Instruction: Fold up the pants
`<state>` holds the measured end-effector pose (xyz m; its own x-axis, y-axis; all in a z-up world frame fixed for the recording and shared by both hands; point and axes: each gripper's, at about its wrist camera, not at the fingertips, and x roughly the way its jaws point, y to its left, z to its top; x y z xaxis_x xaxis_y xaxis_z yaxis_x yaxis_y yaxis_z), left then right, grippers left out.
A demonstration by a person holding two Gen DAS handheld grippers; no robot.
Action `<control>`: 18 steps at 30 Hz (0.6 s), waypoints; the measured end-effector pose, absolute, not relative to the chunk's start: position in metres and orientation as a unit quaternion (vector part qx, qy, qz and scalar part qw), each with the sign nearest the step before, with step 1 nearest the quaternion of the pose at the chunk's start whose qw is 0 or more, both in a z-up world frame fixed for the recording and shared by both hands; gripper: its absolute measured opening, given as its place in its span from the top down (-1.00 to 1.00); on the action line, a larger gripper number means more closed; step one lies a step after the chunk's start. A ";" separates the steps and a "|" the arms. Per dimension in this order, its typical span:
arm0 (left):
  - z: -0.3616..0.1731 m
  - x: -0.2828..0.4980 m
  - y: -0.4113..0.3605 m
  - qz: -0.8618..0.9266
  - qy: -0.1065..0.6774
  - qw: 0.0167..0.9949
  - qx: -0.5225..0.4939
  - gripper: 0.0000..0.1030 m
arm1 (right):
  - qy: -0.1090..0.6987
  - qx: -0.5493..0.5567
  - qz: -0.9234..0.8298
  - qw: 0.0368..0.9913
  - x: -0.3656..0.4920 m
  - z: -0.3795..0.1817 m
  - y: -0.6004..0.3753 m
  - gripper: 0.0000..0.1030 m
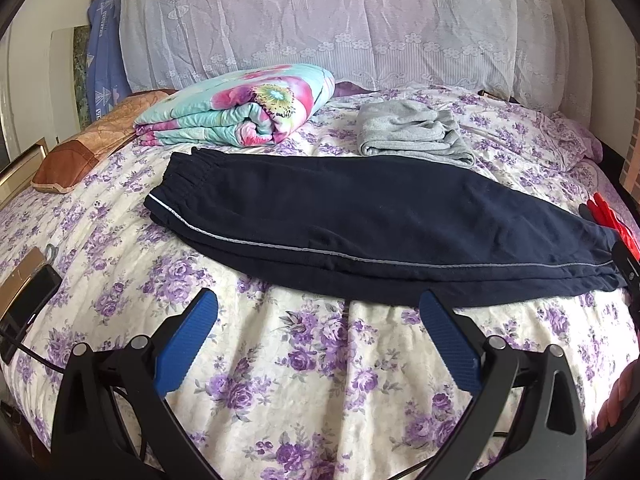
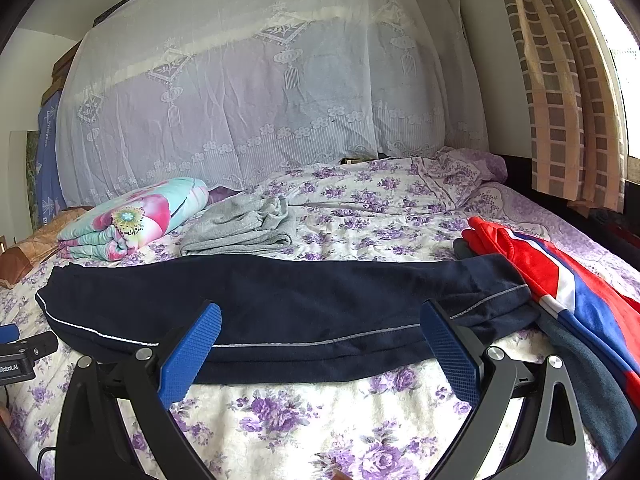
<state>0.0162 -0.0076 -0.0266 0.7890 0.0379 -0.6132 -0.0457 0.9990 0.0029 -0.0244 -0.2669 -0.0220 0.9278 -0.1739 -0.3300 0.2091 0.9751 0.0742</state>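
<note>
Navy pants point(image 2: 280, 312) just beyond both spread tools point(image 1: 318, 316) point(image 2: 320, 326).

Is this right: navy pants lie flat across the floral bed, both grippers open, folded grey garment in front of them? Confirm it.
Wrong on one point: the grey garment lies behind the navy pants, toward the headboard, as the left wrist view shows. The rest holds: left gripper and right gripper are open.

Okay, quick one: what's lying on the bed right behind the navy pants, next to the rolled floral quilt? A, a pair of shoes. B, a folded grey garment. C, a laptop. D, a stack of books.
B: a folded grey garment lies just beyond the navy pants, right of the floral quilt.
</note>
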 end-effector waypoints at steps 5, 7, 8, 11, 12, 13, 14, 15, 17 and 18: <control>-0.027 0.017 -0.004 0.035 0.319 0.947 0.000 -0.91 | 0.161 0.055 -0.095 0.981 -0.024 -0.023 -0.266 -0.93; -0.027 0.019 -0.003 0.033 0.322 0.946 -0.004 -0.91 | 0.162 0.054 -0.094 0.981 -0.024 -0.024 -0.266 -0.93; -0.027 0.019 -0.003 0.033 0.322 0.946 -0.004 -0.91 | 0.162 0.054 -0.094 0.981 -0.024 -0.024 -0.266 -0.93; -0.027 0.020 -0.003 0.035 0.321 0.946 -0.001 -0.91 | 0.161 0.055 -0.094 0.981 -0.023 -0.024 -0.266 -0.93; -0.027 0.020 -0.003 0.035 0.321 0.946 0.000 -0.91 | 0.161 0.054 -0.094 0.981 -0.023 -0.024 -0.265 -0.93; -0.027 0.020 -0.003 0.035 0.321 0.946 -0.001 -0.91 | 0.161 0.054 -0.094 0.981 -0.024 -0.024 -0.266 -0.93; -0.027 0.020 -0.003 0.034 0.321 0.946 0.000 -0.91 | 0.161 0.054 -0.094 0.981 -0.024 -0.024 -0.266 -0.93; -0.027 0.020 -0.003 0.035 0.320 0.947 0.001 -0.91 | 0.161 0.054 -0.094 0.981 -0.023 -0.024 -0.266 -0.93; -0.027 0.019 -0.003 0.037 0.318 0.947 0.003 -0.91 | 0.161 0.054 -0.094 0.981 -0.023 -0.024 -0.266 -0.93; -0.027 0.018 -0.004 0.038 0.317 0.948 0.005 -0.91 | 0.162 0.054 -0.094 0.981 -0.023 -0.024 -0.266 -0.93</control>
<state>0.0180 -0.0039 -0.0274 0.7962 0.0752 -0.6004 -0.0687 0.9971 0.0338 -0.0232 -0.2658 -0.0242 0.9299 -0.1669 -0.3278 0.2021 0.9764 0.0760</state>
